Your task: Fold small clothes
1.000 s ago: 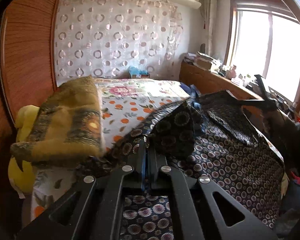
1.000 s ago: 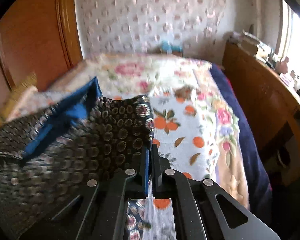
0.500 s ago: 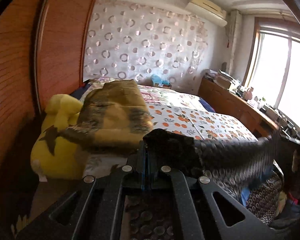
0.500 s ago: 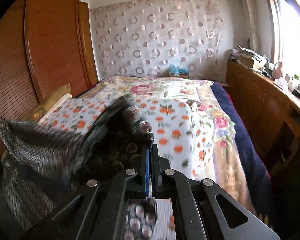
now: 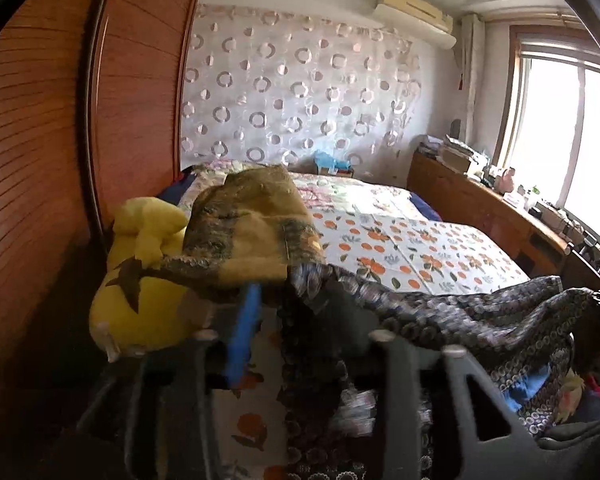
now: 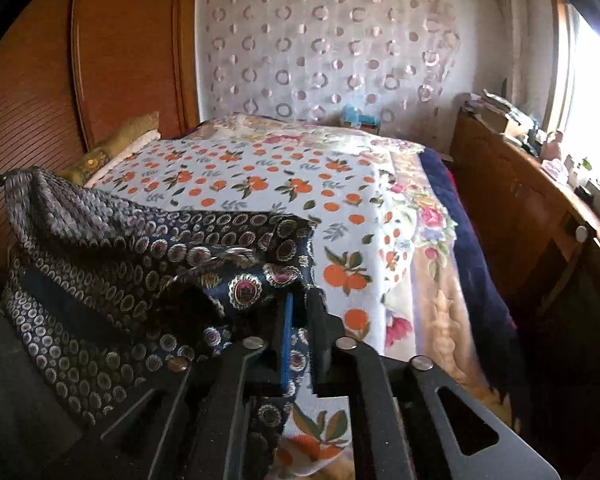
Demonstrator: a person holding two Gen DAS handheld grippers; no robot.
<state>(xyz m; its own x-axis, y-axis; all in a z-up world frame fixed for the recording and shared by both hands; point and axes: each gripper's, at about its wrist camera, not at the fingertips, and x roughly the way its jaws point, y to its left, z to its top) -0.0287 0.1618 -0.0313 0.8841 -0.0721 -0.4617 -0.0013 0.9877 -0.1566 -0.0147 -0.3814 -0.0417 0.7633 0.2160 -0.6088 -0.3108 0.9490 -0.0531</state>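
Across the lower frames, both grippers, left (image 5: 296,320) and right (image 6: 300,320), are opening their fingers, letting the patterned garment (image 6: 140,248) drop flat onto the bed (image 6: 260,176) for folding.

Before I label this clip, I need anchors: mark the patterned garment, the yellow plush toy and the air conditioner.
patterned garment (image 6: 112,240), right wrist view, draped upper fold
yellow plush toy (image 5: 140,312), left wrist view, body
air conditioner (image 5: 414,10), left wrist view, front panel
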